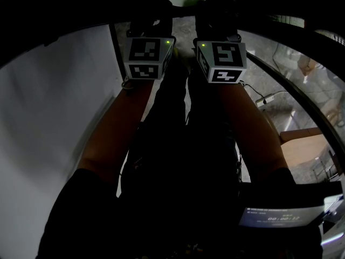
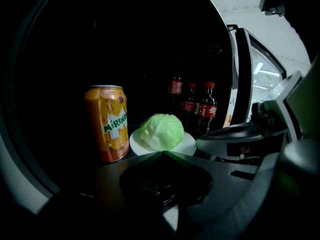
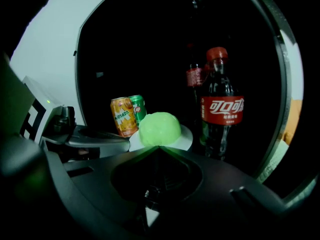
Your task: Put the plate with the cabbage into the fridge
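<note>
The left claw (image 2: 162,153) is pinched together on the near rim of the plate (image 2: 189,144), and the right claw (image 3: 157,148) is clamped on that same rim. The plate, with the cabbage (image 2: 161,131) on it, is inside the dark fridge (image 2: 125,44), just beside an orange can (image 2: 106,122) and in front of cola bottles (image 2: 206,110).

Orange can (image 2: 106,122) just left of plate (image 2: 189,145), cola bottles (image 2: 206,109) close behind and right — open above.
</note>
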Action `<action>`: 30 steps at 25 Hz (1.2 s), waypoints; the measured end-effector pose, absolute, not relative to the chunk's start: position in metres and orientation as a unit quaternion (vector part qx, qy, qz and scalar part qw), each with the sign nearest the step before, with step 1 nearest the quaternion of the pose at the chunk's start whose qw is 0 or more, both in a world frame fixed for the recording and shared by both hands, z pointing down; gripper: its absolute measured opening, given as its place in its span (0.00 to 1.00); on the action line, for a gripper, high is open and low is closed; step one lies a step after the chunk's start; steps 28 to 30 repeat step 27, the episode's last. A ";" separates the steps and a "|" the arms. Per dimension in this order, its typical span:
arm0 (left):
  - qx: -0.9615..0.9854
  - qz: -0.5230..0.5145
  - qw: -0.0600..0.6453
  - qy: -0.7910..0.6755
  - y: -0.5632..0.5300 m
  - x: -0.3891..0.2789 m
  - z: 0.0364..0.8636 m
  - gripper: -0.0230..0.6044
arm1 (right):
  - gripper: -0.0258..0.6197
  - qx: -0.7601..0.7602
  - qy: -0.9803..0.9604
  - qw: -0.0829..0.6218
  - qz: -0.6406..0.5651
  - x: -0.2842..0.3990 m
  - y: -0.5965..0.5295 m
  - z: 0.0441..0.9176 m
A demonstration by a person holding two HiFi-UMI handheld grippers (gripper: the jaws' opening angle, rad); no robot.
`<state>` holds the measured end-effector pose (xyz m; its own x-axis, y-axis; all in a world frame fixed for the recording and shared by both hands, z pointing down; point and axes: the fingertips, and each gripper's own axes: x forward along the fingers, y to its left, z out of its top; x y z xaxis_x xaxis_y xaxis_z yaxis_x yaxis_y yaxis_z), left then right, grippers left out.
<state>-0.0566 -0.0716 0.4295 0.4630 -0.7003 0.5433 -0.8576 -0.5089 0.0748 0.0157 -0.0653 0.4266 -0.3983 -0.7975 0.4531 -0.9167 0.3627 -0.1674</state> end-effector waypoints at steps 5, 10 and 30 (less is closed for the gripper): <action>0.841 0.217 0.166 -0.466 -0.074 -0.055 0.424 0.04 | 0.05 0.525 -0.817 0.138 0.196 0.018 -0.069 0.417; 0.848 0.207 0.154 -0.463 -0.072 -0.049 0.416 0.04 | 0.05 0.529 -0.818 0.138 0.179 0.023 -0.067 0.413; 0.879 0.149 0.136 -0.433 -0.049 -0.011 0.411 0.04 | 0.05 0.545 -0.811 0.146 0.153 0.047 -0.039 0.422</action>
